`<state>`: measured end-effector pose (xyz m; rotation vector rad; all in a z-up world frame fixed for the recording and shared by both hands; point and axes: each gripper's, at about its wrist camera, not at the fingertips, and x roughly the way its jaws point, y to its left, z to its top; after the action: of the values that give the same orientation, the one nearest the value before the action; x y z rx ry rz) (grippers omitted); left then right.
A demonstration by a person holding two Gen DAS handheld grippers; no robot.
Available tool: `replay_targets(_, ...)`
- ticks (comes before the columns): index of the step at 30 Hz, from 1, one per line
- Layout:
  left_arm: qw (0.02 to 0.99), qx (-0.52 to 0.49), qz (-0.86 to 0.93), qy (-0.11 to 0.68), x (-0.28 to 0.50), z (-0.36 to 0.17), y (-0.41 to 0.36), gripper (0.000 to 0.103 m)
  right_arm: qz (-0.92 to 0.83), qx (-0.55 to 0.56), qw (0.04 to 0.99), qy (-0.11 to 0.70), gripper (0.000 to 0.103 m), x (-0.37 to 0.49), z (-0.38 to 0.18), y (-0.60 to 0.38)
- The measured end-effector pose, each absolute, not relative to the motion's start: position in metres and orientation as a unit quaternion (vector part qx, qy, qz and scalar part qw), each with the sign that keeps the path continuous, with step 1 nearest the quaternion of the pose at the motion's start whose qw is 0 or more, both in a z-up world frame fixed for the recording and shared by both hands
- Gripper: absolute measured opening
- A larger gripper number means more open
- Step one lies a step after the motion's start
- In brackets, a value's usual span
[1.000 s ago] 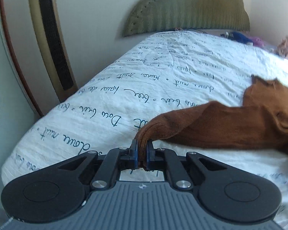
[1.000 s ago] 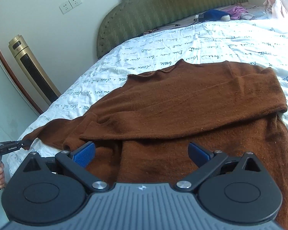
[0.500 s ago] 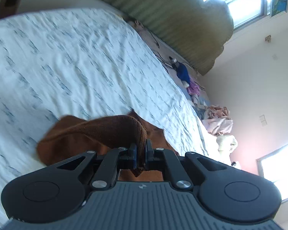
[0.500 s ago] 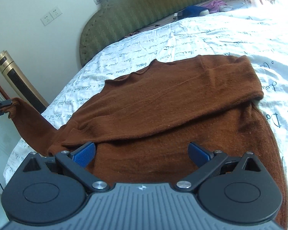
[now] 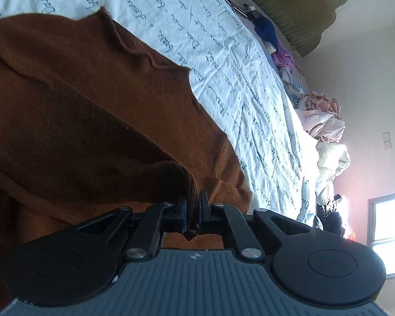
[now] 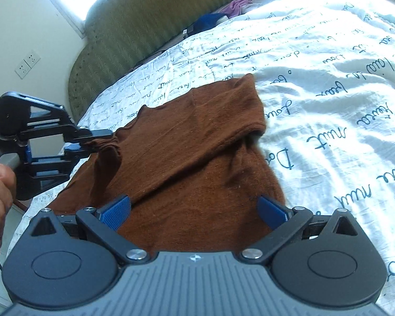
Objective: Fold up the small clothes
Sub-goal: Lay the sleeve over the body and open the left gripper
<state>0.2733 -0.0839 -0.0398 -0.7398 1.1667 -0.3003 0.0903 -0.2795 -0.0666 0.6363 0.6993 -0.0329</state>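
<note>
Brown sweater (image 6: 197,158) sleeve cuff (image 6: 106,143) being pinched in left hand-held gripper (image 5: 193,210).
Left hand-held gripper is clamping the cuff and holding it lifted over the sweater body; right hand-held gripper (image 6: 194,210) is hovering with fingers spread wide above the sweater's lower part, gripping nothing. Sweater is lying partly folded on the bed (image 6: 329,79), on white script-printed bedding, green headboard (image 6: 134,39) behind.

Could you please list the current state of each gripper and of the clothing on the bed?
Left gripper: shut on the sweater's sleeve cuff, held over the body.
Right gripper: open, empty, above the sweater's lower part.
Brown knit sweater: partly folded on the white script-printed bedsheet.
</note>
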Motion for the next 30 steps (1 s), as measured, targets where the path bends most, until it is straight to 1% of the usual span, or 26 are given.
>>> replay_targets(9,0.732,-0.359,-0.178,0.551,0.285,-0.047,-0.158,0.009,-0.058,0.307,0.887,0.341,0.103,0.085,-0.068,-0.297)
replay_targets(14,0.702,-0.359,-0.2,0.582,0.29,-0.068,-0.195,0.01,-0.064,0.301,0.885,0.35,0.103,0.083,-0.068,-0.296)
replay_targets(16,0.676,-0.355,-0.22,0.607,0.291,-0.083,-0.208,0.04,-0.064,0.298,0.884,0.354,0.103,0.083,-0.069,-0.294)
replay_targets(17,0.665,-0.361,-0.222,0.615,0.29,-0.09,-0.209,0.066,-0.064,0.292,0.884,0.358,0.103,0.084,-0.069,-0.292)
replay_targets(18,0.658,-0.368,-0.227,0.617,0.289,-0.092,-0.205,0.071,-0.066,0.283,0.885,0.364,0.103,0.085,-0.07,-0.291)
replay_targets(20,0.653,-0.387,-0.258,0.598,0.283,-0.081,-0.182,0.07,-0.061,0.266,0.888,0.369,0.103,0.086,-0.07,-0.288)
replay_targets(22,0.667,-0.389,-0.295,0.564,0.277,-0.058,-0.147,0.073,-0.046,0.263,0.894,0.359,0.103,0.083,-0.068,-0.289)
replay_targets(24,0.696,-0.385,-0.301,0.526,0.269,-0.032,-0.092,0.081,-0.051,0.265,0.898,0.348,0.103,0.082,-0.065,-0.295)
replay_targets(25,0.712,-0.379,-0.3,0.509,0.266,-0.021,-0.06,0.082,-0.047,0.265,0.902,0.338,0.103,0.082,-0.064,-0.298)
replay_targets(27,0.747,-0.359,-0.273,0.488,0.261,-0.007,-0.003,0.088,-0.043,0.262,0.91,0.317,0.103,0.085,-0.06,-0.303)
replay_targets(29,0.782,-0.327,-0.229,0.479,0.255,-0.004,0.054,0.087,-0.04,0.251,0.918,0.304,0.103,0.091,-0.057,-0.307)
replay_targets(30,0.793,-0.317,-0.206,0.477,0.253,-0.005,0.078,0.087,-0.03,0.252,0.921,0.295,0.1,0.095,-0.055,-0.309)
